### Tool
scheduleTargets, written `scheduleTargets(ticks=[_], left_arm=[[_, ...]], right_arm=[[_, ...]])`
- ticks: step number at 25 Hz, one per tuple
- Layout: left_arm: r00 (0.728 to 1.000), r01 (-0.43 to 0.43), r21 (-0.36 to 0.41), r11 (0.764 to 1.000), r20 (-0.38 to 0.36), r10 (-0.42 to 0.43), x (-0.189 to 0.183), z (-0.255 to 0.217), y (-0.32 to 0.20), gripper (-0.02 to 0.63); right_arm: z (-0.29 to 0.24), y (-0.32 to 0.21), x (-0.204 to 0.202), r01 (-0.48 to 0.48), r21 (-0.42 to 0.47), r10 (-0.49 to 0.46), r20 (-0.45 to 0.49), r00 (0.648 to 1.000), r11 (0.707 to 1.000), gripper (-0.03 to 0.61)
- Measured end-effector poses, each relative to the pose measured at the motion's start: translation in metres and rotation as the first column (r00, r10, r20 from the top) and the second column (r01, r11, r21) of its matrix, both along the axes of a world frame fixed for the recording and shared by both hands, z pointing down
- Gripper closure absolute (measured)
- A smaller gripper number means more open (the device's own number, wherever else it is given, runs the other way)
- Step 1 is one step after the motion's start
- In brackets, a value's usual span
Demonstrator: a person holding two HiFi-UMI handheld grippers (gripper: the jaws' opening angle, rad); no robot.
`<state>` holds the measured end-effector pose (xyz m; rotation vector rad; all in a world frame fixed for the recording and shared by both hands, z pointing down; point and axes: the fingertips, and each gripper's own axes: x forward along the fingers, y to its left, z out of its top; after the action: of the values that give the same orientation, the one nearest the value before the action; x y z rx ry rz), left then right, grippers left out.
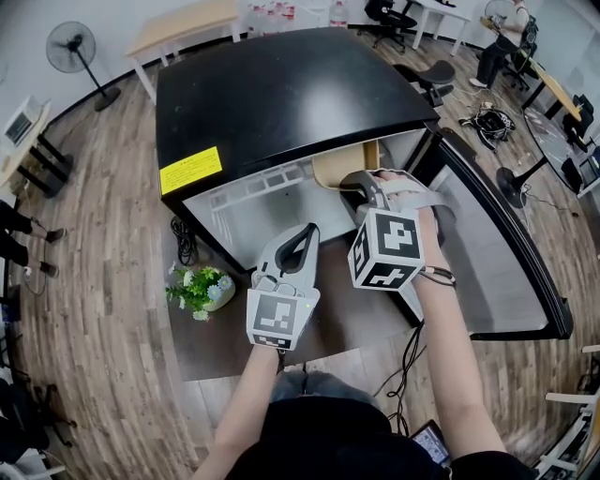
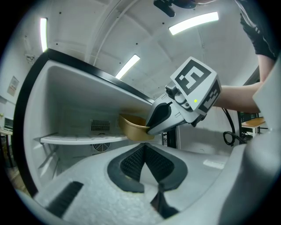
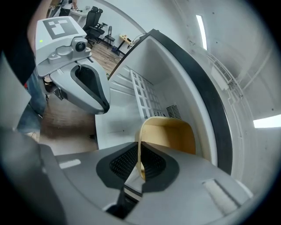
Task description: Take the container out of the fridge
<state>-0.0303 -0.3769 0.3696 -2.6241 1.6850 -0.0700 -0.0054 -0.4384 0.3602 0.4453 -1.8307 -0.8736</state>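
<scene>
A black mini fridge [image 1: 272, 94] stands on the wood floor with its door [image 1: 506, 253] swung open to the right. A tan container [image 1: 342, 164] sits at the right of the opening, on the white shelf [image 2: 74, 139]. My right gripper [image 1: 361, 187] reaches into the fridge and is shut on the container's near rim [image 3: 139, 151], which stands on edge between the pads. The container's hollow [image 3: 169, 134] faces away from that gripper. My left gripper [image 1: 298, 239] hovers lower, just outside the opening, shut with nothing in it. It points at the container [image 2: 134, 127] from below.
A small pot of flowers [image 1: 199, 286] stands on the floor left of the fridge, with black cables [image 1: 185, 242] behind it. A standing fan [image 1: 75, 47] and a wooden table [image 1: 183, 23] are farther back. Office chairs and a seated person [image 1: 502, 47] fill the back right.
</scene>
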Motion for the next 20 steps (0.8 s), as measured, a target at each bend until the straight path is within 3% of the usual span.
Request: scheduleTargets(ticks=[20], left_arm=[[1.0, 0.008, -0.004, 1.0, -0.003, -0.008, -0.007, 0.007, 0.054, 0.608]], right_arm=[[0.029, 0.102, 0.016, -0.042, -0.09, 0.057, 0.171, 0.984, 0.995, 0.547]])
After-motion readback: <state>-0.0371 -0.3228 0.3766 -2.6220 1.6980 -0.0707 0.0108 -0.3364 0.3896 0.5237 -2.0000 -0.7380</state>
